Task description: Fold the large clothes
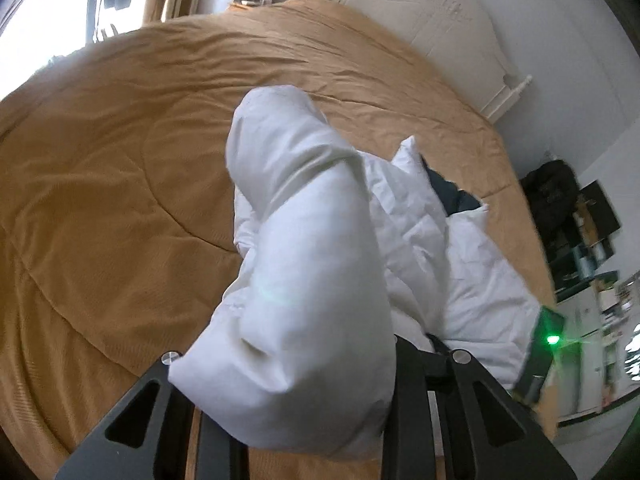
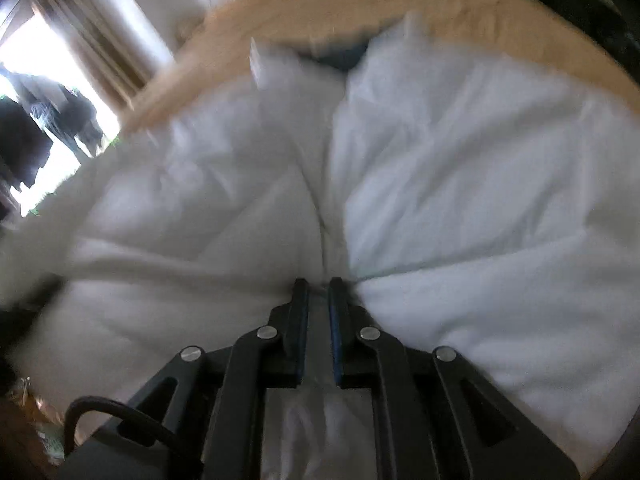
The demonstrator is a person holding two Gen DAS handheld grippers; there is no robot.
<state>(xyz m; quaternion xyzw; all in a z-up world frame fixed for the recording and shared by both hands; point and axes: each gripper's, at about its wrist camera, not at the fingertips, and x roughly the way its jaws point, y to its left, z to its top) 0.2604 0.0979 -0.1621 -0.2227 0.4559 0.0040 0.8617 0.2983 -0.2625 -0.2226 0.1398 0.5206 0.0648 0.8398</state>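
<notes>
tan bedspread (image 1: 120,168) is covering the bed, with the white puffy jacket (image 1: 420,232) lying centre-right. left gripper (image 1: 296,380) is clamping its bulky sleeve (image 1: 292,216) at lower centre; right gripper (image 2: 319,292) is pinching jacket fabric at bottom centre.

The fingertips of the left hand-held gripper (image 1: 294,364) are hidden behind the padded white jacket (image 1: 296,264). The right wrist view is smeared by blur, so the jacket's folds cannot be told. A dark lining (image 1: 452,196) is mostly covered.
</notes>
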